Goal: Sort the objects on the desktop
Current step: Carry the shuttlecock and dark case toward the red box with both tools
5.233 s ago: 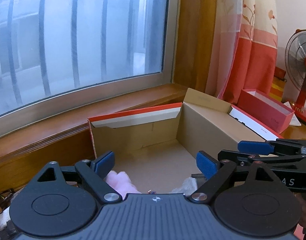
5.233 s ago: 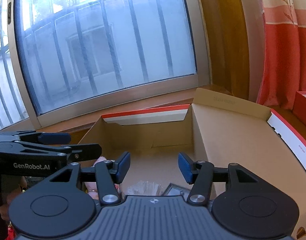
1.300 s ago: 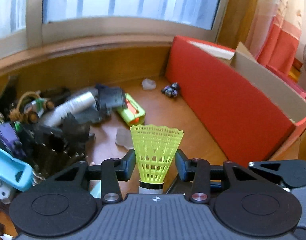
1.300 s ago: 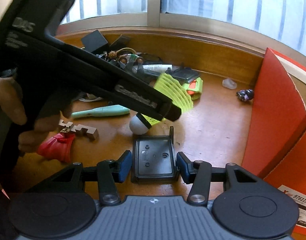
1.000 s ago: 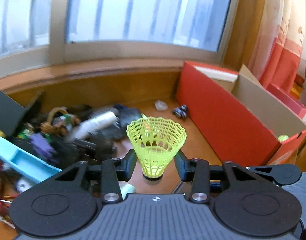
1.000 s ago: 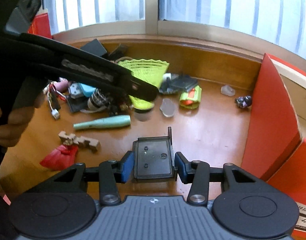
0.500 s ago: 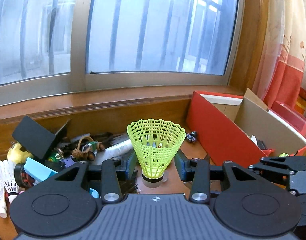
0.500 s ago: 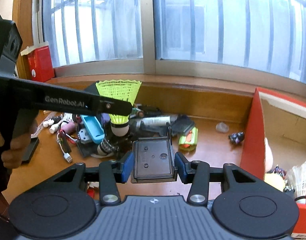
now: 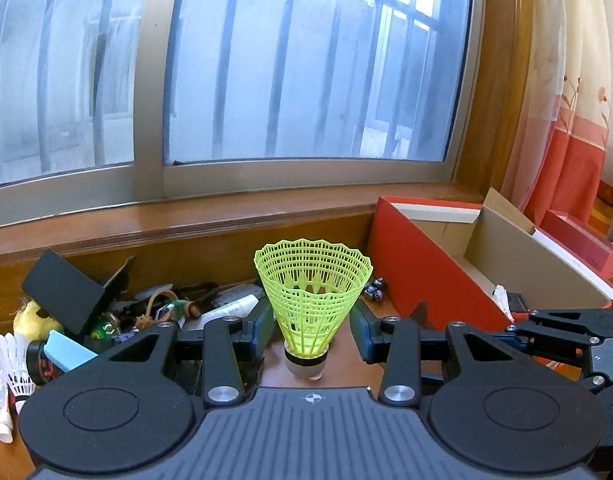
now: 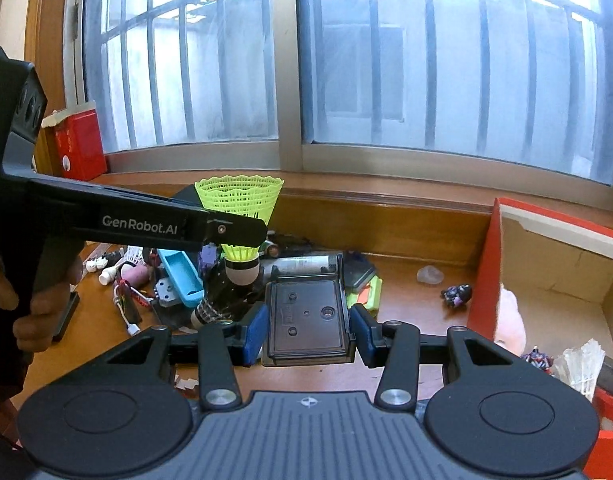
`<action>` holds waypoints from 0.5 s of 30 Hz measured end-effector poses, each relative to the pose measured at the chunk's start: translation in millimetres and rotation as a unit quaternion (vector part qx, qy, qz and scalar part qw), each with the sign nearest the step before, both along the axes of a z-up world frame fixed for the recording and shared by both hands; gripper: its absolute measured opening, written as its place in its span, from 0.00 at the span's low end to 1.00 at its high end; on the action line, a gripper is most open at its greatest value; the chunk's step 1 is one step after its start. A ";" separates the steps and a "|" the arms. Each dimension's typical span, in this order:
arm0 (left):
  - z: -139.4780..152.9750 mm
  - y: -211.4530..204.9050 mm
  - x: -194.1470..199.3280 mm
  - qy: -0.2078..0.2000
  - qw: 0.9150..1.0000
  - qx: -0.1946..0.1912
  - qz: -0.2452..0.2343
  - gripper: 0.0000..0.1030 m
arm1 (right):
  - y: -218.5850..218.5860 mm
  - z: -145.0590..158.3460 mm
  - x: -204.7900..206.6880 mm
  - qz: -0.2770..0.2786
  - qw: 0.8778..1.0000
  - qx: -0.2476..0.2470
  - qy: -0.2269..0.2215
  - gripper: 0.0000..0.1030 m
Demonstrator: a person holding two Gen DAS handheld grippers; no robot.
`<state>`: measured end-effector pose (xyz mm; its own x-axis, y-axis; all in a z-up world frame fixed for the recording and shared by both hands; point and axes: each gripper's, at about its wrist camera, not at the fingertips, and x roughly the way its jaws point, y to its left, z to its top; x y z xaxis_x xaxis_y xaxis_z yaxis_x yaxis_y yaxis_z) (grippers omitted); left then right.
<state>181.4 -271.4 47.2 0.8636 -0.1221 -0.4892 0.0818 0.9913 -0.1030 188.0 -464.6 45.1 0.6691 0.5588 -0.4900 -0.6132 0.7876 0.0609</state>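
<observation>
The left gripper [image 9: 311,334] was raised above the wooden desk [image 10: 410,300], tilted gently downward toward the window, its jaws pinching a yellow-green shuttlecock [image 9: 311,300] held upright, skirt up and cork down. In the right wrist view a hand [image 10: 30,308] at the left edge clasped that gripper's handle. The right gripper [image 10: 306,334] hung alongside at a like tilt, jaws clamped on the sides of a flat black plastic plate [image 10: 306,320]. The clutter pile [image 10: 178,280] lay along the desk's back edge; the red cardboard box [image 10: 546,272] stood open toward its right end.
</observation>
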 end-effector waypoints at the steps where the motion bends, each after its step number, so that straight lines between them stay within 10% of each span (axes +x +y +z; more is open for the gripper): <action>1: 0.9 -1.7 0.9 -0.001 1.000 0.001 0.000 0.41 | -1.6 1.0 0.3 -0.001 1.000 0.002 -0.001 0.46; 15: 21.6 -43.2 21.7 -0.033 0.999 0.012 -0.021 0.42 | -42.1 21.2 6.4 -0.016 0.999 0.025 -0.019 0.46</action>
<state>203.2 -314.6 68.9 0.8882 -0.1484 -0.4349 0.1297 0.9889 -0.0727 194.4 -506.7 66.2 0.7045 0.5597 -0.4365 -0.5900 0.8036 0.0781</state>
